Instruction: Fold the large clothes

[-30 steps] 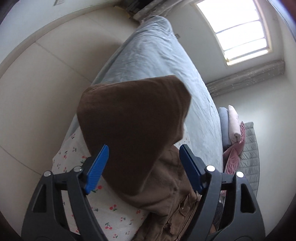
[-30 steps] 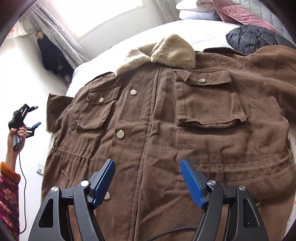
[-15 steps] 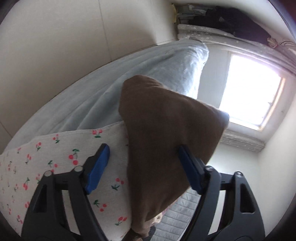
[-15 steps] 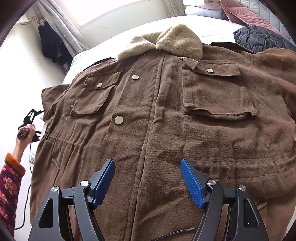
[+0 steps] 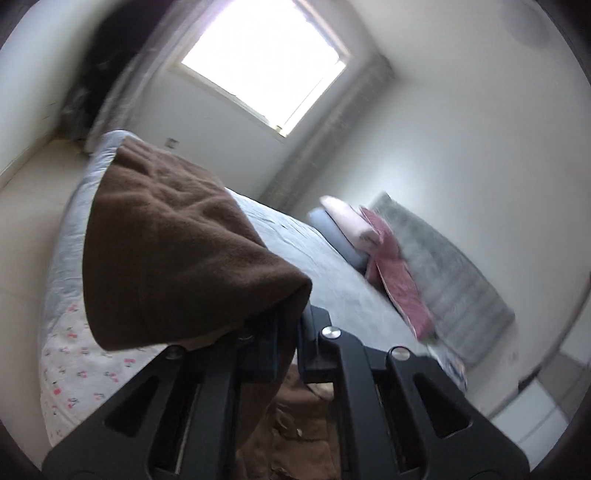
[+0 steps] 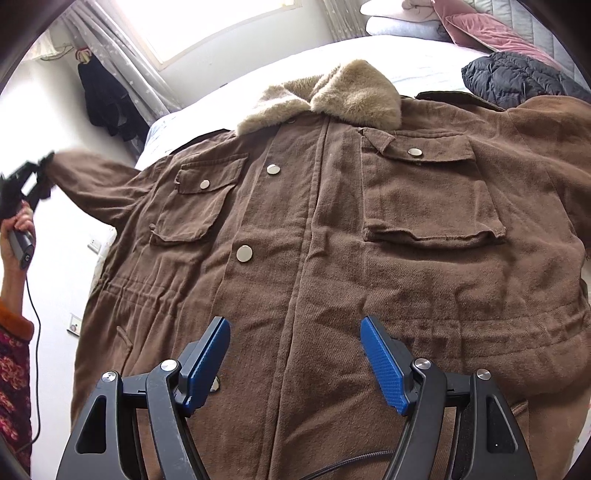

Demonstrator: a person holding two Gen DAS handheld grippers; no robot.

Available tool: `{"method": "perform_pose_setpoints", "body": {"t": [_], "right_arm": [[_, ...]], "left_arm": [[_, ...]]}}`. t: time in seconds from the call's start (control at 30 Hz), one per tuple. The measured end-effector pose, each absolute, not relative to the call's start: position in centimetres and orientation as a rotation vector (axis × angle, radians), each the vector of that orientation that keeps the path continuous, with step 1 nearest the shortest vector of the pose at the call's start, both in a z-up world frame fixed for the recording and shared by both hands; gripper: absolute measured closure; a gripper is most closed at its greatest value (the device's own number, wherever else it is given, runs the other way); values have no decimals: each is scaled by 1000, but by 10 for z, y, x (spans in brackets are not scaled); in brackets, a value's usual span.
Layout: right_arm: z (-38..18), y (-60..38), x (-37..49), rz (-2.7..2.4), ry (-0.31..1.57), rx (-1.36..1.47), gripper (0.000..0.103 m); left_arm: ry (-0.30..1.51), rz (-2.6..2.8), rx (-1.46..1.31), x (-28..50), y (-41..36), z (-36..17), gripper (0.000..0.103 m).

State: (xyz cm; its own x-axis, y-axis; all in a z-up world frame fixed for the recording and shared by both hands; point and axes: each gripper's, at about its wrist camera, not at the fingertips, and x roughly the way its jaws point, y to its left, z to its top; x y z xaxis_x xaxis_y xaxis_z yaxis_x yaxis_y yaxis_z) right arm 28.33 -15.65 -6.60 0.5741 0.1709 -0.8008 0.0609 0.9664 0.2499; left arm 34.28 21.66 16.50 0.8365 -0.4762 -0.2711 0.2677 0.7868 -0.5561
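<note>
A: Surface?
B: A bed (image 6: 424, 62) under a pale grey-blue cover, with a cherry-print sheet (image 5: 74, 365) at the near edge. Spread flat across it, front up: a large brown jacket (image 6: 332, 240) with a tan fur collar (image 6: 332, 99) at the far end.

A: Room around the jacket?
B: Beyond the collar, a bright window (image 5: 266, 55) with grey curtains (image 6: 110, 62). Dark clothing (image 6: 107, 99) hanging by the curtain, left of the jacket's shoulder. Past the right shoulder, a black puffer garment (image 6: 517, 81), then stacked pillows (image 6: 406, 18) and a pink cushion (image 6: 487, 29) at the headboard.

A: Left side?
B: Left gripper (image 5: 291, 328) raised off the jacket's left edge, held in a hand (image 6: 18, 229) above a patterned sleeve (image 6: 14, 376). Fingers pinched tight on the cuff of the brown sleeve (image 5: 177, 258), lifted clear of the bed and stretched outward from the jacket body.

A: Right side?
B: Right gripper (image 6: 295, 365) tilted down above the jacket's lower front, near the placket. Blue fingers (image 6: 384, 369) spread wide, nothing between them; contact with the cloth impossible to tell.
</note>
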Motion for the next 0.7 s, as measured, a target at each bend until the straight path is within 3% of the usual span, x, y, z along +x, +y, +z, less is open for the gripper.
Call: {"method": "perform_pose_setpoints", "body": {"t": [0.2, 0.27, 0.33, 0.4, 0.6, 0.7], "right_arm": [[-64, -157, 281, 64, 956, 268, 29], [-62, -159, 281, 62, 950, 272, 29], [-60, -162, 280, 58, 941, 280, 29], [-59, -165, 279, 52, 933, 289, 29], [-57, -172, 285, 84, 944, 385, 29], [-48, -175, 304, 134, 932, 468, 29]], "left_arm": [[755, -771, -250, 346, 79, 130, 89], [819, -800, -225, 347, 63, 120, 80], [795, -808, -265, 344, 68, 121, 58], [731, -758, -310, 344, 90, 133, 45], [729, -457, -346, 365, 176, 99, 45], [766, -419, -396, 364, 202, 64, 52]]}}
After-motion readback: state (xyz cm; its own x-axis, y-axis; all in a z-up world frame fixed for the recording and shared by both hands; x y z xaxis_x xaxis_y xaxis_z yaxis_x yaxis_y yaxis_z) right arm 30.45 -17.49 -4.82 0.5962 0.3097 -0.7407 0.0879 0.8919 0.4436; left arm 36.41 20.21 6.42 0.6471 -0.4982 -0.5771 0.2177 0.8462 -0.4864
